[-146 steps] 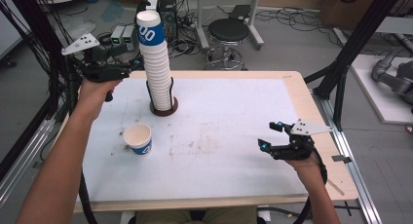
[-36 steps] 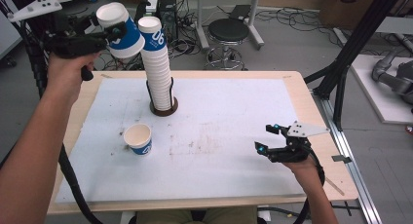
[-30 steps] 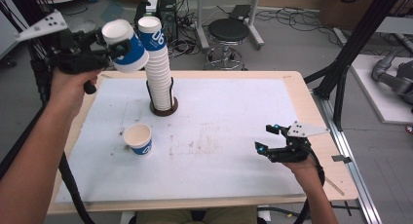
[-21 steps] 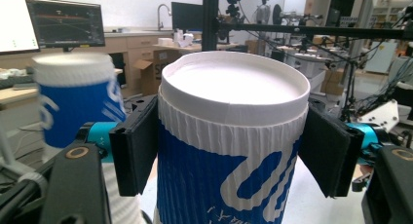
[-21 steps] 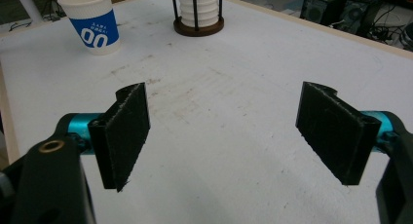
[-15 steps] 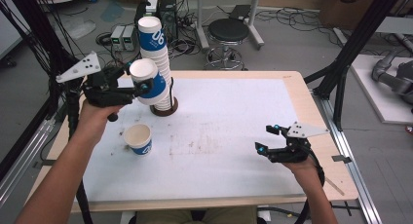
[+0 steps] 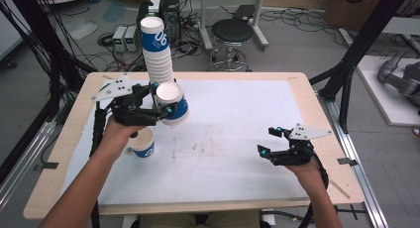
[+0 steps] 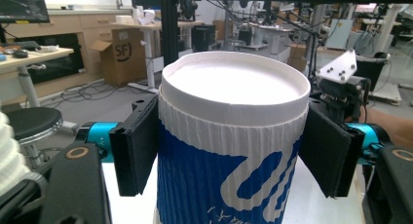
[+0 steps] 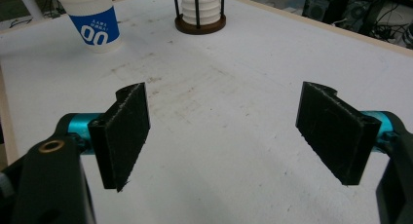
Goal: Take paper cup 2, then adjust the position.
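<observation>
I see a stool (image 7: 232, 30) on the floor beyond the table (image 7: 307, 96), with cables (image 7: 106, 54) and small grey boxes (image 7: 125, 38) lying to its left. A cardboard box (image 7: 364, 2) sits at the far right. In the left claw view there is another cardboard box (image 8: 119, 56) under a desk (image 8: 29, 56).

Ribbed matt paper cup (image 8: 229, 151); scuffed white mat (image 7: 237, 139); wooden table edge (image 7: 64, 143)
</observation>
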The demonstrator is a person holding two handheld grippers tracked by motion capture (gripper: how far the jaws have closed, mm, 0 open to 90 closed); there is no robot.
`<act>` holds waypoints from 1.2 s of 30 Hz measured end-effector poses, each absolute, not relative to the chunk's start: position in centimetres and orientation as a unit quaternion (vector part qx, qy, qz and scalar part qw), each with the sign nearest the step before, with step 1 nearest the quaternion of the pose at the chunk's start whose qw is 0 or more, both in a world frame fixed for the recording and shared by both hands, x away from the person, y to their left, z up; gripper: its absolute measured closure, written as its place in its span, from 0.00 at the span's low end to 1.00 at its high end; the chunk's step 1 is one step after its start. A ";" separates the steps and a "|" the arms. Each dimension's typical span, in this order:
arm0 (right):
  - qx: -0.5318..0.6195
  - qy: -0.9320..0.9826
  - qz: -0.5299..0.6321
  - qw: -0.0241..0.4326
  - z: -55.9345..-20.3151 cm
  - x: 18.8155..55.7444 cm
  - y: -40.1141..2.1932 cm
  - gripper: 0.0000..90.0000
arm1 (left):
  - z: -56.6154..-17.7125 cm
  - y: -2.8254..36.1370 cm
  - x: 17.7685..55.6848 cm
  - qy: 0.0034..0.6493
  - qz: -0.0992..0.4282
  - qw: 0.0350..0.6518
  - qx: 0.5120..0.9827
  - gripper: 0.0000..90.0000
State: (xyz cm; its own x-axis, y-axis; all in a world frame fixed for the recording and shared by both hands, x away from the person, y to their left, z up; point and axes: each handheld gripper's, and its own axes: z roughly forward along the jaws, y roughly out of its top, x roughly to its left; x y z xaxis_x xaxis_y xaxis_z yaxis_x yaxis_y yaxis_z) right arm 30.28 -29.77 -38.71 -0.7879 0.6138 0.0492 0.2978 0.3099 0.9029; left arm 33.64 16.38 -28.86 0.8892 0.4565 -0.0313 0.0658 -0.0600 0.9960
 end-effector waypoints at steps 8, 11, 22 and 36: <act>0.285 0.797 0.510 0.152 -38.8 30.2 -29.5 0.23 | -30.6 15.5 33.7 0.183 0.136 0.655 0.721 0.32; 0.285 0.796 0.511 0.152 -38.6 30.1 -29.6 0.23 | -30.9 15.4 33.8 0.184 0.133 0.653 0.723 0.32; 0.283 0.794 0.515 0.156 -38.5 30.0 -29.5 0.23 | -31.5 14.3 33.9 0.177 0.120 0.656 0.724 0.32; 0.257 0.791 0.538 0.136 -38.3 29.9 -28.5 0.23 | -33.1 12.2 33.7 0.167 0.096 0.655 0.730 0.32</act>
State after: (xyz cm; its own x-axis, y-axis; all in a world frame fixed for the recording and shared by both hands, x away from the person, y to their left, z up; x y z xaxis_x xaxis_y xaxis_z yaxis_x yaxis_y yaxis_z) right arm 29.86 -28.49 -38.28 -0.8309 0.5529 0.0621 0.2613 0.2892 0.9209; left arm 33.69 12.21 -33.08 0.9258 0.3695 -0.0795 0.1189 -0.0851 0.9892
